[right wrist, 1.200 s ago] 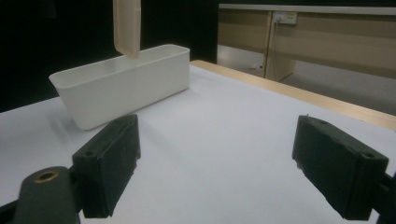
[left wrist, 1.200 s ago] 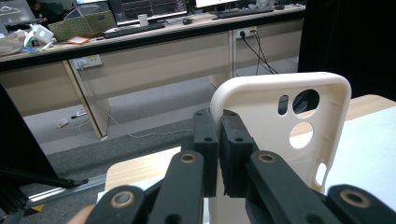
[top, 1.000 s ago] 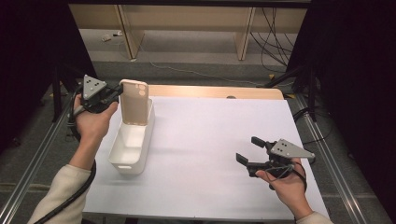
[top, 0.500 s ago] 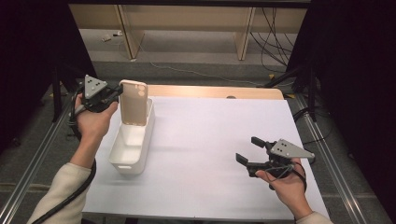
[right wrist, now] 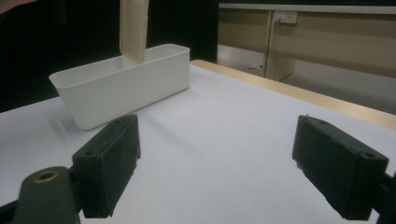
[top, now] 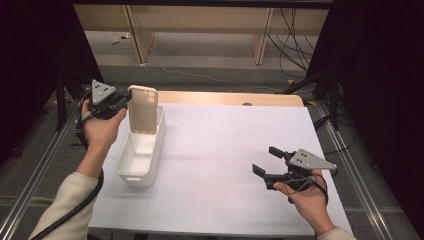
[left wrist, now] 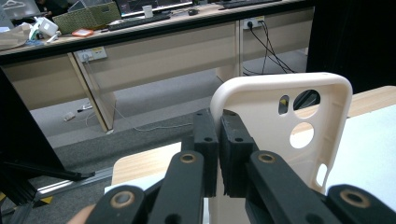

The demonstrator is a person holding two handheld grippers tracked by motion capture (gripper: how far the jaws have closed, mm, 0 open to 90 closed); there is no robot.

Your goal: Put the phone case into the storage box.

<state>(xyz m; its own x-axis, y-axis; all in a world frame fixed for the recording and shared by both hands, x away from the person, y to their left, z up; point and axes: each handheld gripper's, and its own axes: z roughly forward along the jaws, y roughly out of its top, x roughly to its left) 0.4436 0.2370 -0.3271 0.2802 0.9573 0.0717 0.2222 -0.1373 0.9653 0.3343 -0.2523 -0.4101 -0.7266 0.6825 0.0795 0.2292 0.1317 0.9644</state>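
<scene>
A cream phone case (top: 143,109) stands upright over the far end of a white oblong bin (top: 140,160) at the table's left. My left gripper (top: 125,101) is shut on the case's left edge; in the left gripper view the pads (left wrist: 205,140) pinch the rim of the case (left wrist: 275,135), whose camera holes face me. In the right gripper view the case (right wrist: 134,28) hangs into the bin (right wrist: 121,91). My right gripper (top: 267,161) rests open on the white table at the near right, its pads (right wrist: 109,163) wide apart with nothing between them.
The white tabletop (top: 225,150) has a wooden strip (top: 225,98) along its far edge. Beyond it are desks (top: 200,20), floor cables (top: 295,35) and dark curtains at both sides. A metal rail (top: 45,165) runs along the left side.
</scene>
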